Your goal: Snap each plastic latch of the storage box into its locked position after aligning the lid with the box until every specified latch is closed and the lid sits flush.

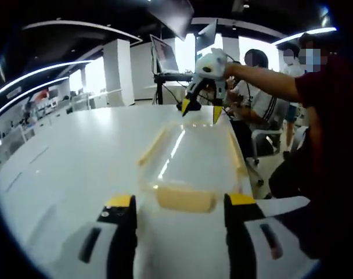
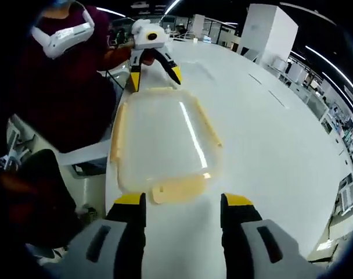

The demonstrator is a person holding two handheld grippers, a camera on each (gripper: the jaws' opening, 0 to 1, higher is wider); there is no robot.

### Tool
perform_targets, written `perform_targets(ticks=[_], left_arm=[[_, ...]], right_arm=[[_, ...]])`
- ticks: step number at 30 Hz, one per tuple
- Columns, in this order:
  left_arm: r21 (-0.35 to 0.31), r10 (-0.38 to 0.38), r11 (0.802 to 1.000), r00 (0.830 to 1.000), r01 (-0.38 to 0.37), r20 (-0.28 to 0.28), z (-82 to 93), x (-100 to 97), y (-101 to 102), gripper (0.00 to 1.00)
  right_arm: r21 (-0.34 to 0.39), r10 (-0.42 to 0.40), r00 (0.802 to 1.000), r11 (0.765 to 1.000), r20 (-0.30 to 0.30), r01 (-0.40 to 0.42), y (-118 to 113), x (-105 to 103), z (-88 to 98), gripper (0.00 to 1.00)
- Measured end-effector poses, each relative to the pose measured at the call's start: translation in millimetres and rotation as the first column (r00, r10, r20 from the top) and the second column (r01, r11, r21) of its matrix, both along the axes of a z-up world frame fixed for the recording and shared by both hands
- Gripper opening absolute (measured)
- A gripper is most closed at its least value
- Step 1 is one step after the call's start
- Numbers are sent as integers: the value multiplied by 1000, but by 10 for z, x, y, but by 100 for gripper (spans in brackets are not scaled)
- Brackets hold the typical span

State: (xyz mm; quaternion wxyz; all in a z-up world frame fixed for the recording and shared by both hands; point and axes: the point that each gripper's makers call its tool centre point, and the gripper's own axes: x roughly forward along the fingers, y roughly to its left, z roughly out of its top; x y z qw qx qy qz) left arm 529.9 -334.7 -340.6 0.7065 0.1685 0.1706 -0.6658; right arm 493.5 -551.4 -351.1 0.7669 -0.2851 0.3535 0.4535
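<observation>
Left gripper view: left gripper (image 1: 179,210), jaws spread and empty, faces the near yellow latch (image 1: 186,199) of the clear storage box (image 1: 191,152) on the white table (image 1: 78,157). Right gripper (image 2: 181,210), likewise released, faces the opposite latch (image 2: 178,190).

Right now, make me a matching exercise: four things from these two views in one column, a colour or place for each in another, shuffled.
1. lid
2. end latch
3. table
4. jaw tips

A. white
B. clear
C. yellow
D. pale yellow, just ahead of the right gripper

Pairs: 1-B, 2-D, 3-A, 4-C
</observation>
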Motion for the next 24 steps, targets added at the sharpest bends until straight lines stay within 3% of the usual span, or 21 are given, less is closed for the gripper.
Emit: perform_targets(ticks=[12,17,24], left_arm=[[58,-56,997,998,55,10,-114,-32,-30,58],[62,-74,995,997,75,-4,-126,-53,-41,51],[73,-125,990,992,122,30,-104,-45,-76,50]], right_arm=[[-70,125,990,989,-70,-130,130,-1,-61,44],[-81,147,985,985,-86,-154,120,-14,-83,41],[-82,157,984,983,-88,-165,123,-25,-90,40]])
